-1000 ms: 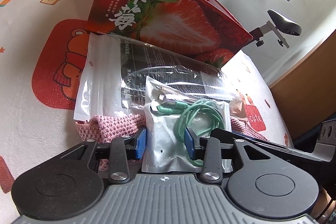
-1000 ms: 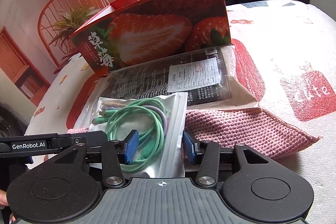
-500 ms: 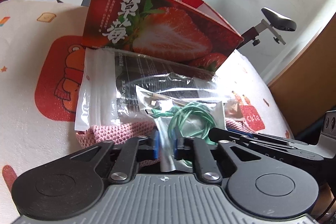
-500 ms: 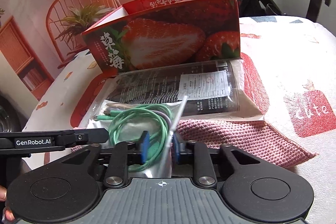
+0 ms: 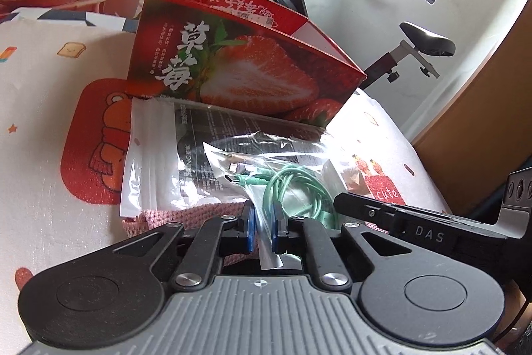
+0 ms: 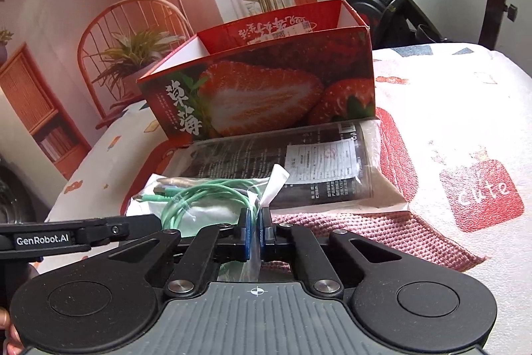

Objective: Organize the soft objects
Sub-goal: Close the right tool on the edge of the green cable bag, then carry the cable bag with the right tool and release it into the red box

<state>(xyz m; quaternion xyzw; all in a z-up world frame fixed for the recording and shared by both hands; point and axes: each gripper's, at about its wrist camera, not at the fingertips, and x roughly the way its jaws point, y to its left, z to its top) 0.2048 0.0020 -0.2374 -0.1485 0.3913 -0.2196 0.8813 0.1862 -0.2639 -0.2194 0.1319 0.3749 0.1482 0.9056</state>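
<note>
Cartoon-printed bedding (image 5: 50, 155) holds an open red strawberry box (image 5: 232, 69). Your left gripper (image 5: 263, 227) and right gripper (image 6: 254, 230), open a second ago, now pinch the clear cable pouch (image 5: 266, 175), so you can lift it boxward.

The box (image 5: 239, 65) is red with a cut strawberry printed in red, white and green, and white lettering. In front of it lies a clear bag (image 5: 212, 152) with black print, then a mint-green cable (image 5: 292, 185), then a pink knitted cloth (image 6: 382, 235). The bedspread (image 6: 465, 108) under the box is cream with red patches.
</note>
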